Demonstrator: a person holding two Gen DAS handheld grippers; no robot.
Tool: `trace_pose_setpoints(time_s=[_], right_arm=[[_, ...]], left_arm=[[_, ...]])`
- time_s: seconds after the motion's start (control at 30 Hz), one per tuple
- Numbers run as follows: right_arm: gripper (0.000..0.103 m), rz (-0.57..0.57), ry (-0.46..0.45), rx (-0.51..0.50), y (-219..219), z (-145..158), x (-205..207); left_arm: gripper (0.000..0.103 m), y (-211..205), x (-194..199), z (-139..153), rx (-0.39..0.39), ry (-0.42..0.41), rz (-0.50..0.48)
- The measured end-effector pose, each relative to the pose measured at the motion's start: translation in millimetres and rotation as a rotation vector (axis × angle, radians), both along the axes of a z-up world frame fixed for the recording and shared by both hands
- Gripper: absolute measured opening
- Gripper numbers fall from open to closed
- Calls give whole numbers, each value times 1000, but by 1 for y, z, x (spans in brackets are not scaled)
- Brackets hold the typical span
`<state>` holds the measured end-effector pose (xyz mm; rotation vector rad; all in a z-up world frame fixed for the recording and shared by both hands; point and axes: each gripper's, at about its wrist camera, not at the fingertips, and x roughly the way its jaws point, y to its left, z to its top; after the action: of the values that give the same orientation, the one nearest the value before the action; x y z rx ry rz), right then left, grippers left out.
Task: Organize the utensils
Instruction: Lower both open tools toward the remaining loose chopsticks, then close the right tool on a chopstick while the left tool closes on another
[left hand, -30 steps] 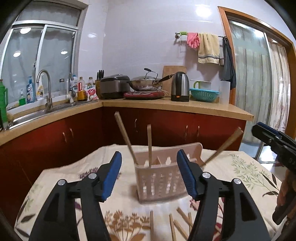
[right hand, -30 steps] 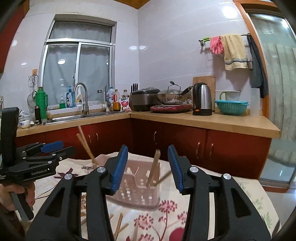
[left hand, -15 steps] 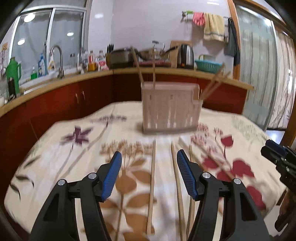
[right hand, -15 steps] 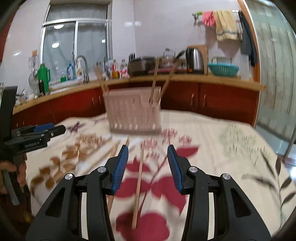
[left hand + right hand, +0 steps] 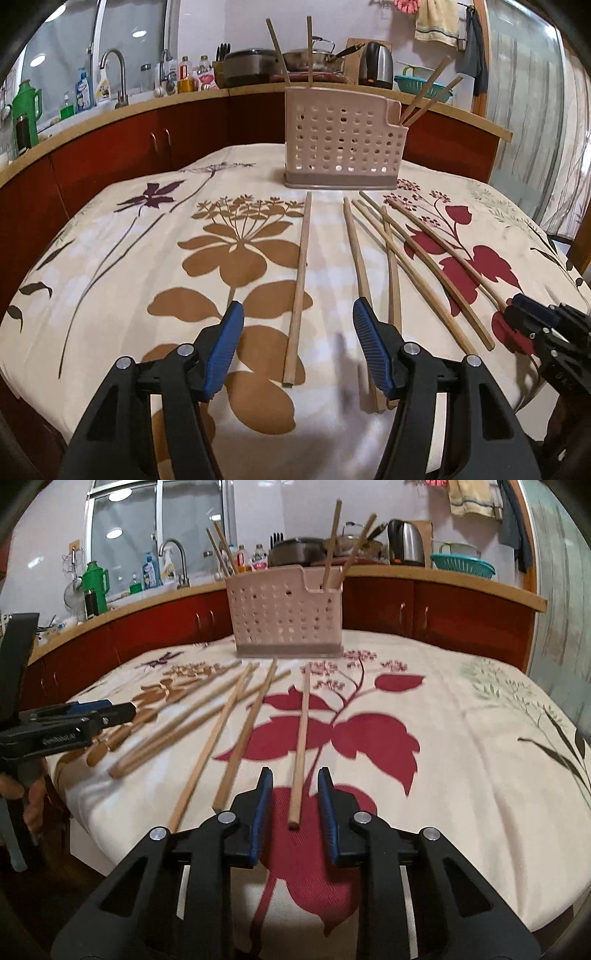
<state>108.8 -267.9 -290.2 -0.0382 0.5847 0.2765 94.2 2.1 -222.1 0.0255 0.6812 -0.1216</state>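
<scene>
right gripper (image 5: 295, 794) low in frame, jaws closing narrow around a chopstick (image 5: 300, 753) end, pads not yet touching. left gripper (image 5: 298, 345) jaws wide over another chopstick (image 5: 300, 280) at lower centre.

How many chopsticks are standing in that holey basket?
4. Two chopsticks rise from the basket's left end, and two more lean out at its lower right end. Shorter ones could be hidden inside.
</scene>
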Motion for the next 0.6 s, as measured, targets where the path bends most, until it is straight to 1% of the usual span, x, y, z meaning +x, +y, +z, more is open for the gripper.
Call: trace_pose_setpoints(time_s=[0.1,0.2,0.33,0.43,0.5,0.53,0.6], right_arm=[[8,-7,0,-18,-2,-1,-1],[7,-10,3,-12,-4,-1,0],[7,-9,3,-15,-3,-1,0],[7,-8,3,-12,-4,-1,0],[7,-9,4,-11,-4,-1,0],[7,-8,4,-11,-4,-1,0],[7,-8,4,-14,-3,-1,0]], left_arm=[[56,-2,0,-4,3,19,-5],[51,-3,1,-8,4,37,-11],[38,1,2,-14,-27,78,-9],[31,2,0,-14,-17,72,-2],[23,3,-1,-14,-18,70,-2],[16,3,-2,-14,-14,70,-3],[9,1,-3,-15,-7,67,-5]])
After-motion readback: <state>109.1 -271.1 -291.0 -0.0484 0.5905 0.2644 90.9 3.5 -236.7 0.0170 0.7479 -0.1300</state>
